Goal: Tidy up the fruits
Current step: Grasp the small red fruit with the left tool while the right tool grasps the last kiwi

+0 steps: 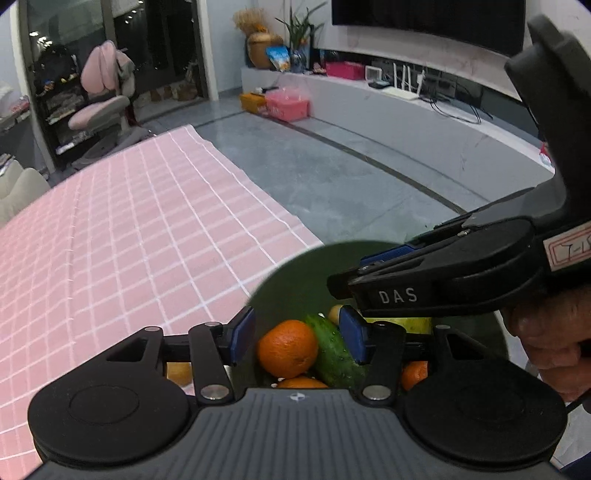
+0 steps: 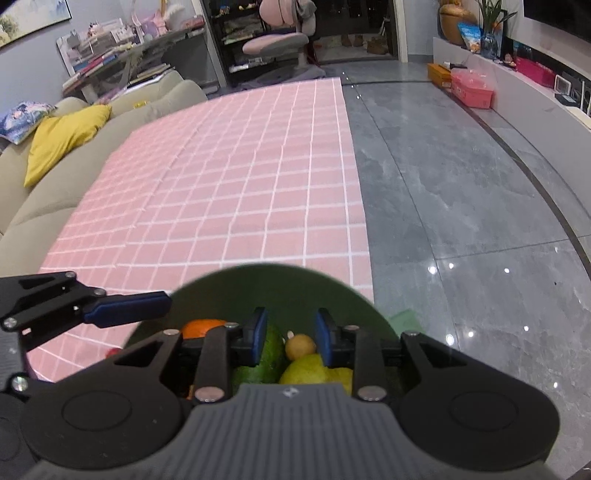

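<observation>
Grippers over bowl [image 2: 258,280]: left gripper [image 1: 297,334] released, straddling orange [image 1: 287,348]; right gripper [image 2: 291,338] released above pear [image 2: 306,371]; descend squarely before clenching.

We see a pink checked tablecloth [image 2: 236,192] spread flat, and everything else sits around it: along its left edge runs a beige sofa [image 2: 48,195] with a yellow cushion [image 2: 62,140] and a patterned one [image 2: 22,118] beside it. Beyond the cloth's far edge stands a pink desk chair [image 2: 277,37] before dark shelves [image 2: 229,33]. To the cloth's right lies grey stone floor [image 2: 461,206], and across it a pink box [image 2: 474,88] and an orange box [image 2: 439,74] rest against a long low white cabinet [image 1: 424,110] bearing a golden vase [image 1: 260,46].
</observation>
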The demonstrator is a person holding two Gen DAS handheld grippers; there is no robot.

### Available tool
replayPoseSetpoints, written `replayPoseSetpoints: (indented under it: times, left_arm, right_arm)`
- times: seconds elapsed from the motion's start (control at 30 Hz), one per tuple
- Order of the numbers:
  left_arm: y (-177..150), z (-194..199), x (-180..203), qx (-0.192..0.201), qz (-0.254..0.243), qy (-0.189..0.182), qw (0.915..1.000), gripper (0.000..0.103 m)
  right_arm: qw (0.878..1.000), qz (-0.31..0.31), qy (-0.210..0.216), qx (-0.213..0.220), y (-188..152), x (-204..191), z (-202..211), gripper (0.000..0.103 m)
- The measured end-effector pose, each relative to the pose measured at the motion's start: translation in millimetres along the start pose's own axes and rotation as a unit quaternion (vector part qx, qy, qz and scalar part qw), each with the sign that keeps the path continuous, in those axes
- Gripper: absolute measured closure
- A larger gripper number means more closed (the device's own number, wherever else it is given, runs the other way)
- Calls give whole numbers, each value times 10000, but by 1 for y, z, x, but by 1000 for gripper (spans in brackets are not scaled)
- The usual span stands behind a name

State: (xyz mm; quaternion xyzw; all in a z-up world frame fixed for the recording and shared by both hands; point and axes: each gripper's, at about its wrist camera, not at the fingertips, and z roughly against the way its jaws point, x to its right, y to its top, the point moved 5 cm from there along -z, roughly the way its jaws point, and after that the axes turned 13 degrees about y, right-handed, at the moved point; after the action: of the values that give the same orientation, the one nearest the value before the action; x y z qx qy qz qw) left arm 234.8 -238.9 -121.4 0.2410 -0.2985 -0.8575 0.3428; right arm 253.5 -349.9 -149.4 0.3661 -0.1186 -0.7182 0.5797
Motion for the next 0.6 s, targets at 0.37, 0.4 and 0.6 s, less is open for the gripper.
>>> replayPoseSetpoints:
  times: [0.37,0.4,0.6]
  left_arm:
    - [-22,67,-54,178,426,423,9980,41]
    - [-30,72,-59,168,466,475,9976,41]
    - [-87,76,-84,-146,889,592,9942,40]
  right_arm:
    - [9989,421,56,182,3,-45,37,77]
    - [9989,438,91,171,-1,-52,38,77]
    - [9959,830,348,-90,-32,-98,34,77]
